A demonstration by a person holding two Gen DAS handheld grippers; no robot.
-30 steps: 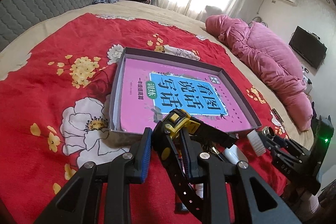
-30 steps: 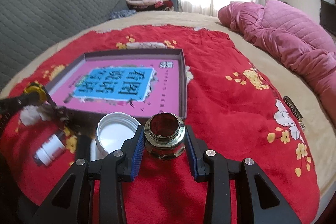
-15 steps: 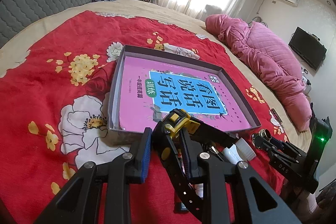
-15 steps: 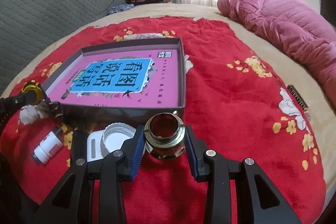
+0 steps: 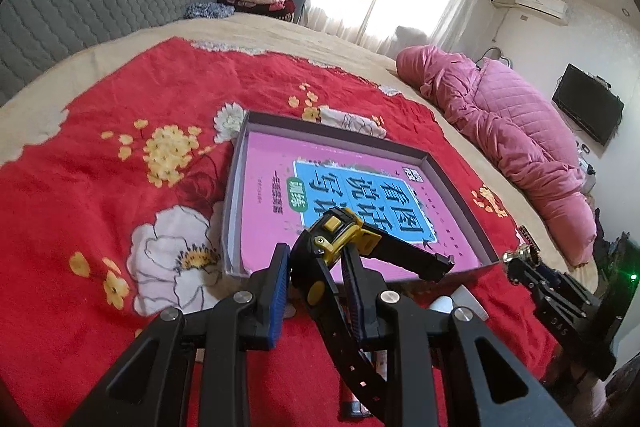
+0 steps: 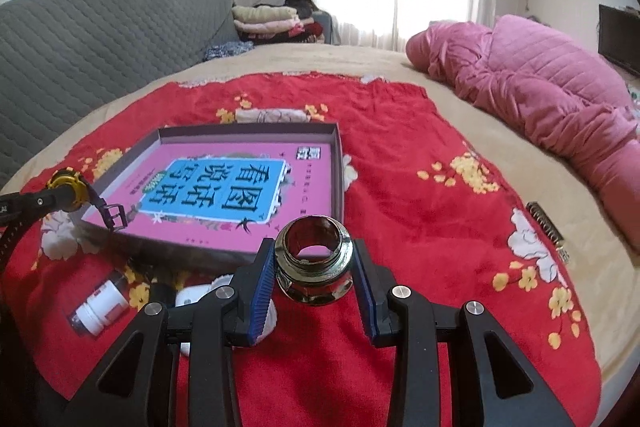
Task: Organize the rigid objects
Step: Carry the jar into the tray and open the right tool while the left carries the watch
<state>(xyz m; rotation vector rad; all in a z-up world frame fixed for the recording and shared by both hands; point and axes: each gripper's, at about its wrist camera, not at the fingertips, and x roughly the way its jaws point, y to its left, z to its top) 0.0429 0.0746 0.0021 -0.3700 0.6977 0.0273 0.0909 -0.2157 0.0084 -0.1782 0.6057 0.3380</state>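
Book point(image 6: 224, 187) cover reading 看图说话写话, shallow box point(image 6: 338, 163)

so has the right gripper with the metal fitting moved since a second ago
Yes. The right gripper, shut on the metal fitting, has risen: the box sits lower behind it and the white lid is mostly hidden.

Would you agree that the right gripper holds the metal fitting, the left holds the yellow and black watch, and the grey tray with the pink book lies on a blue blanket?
Not quite: the blanket is red with flowers, not blue, as the right wrist view shows. The rest stands: the right gripper holds the metal fitting, the left gripper holds the watch, and the tray holds the pink book.
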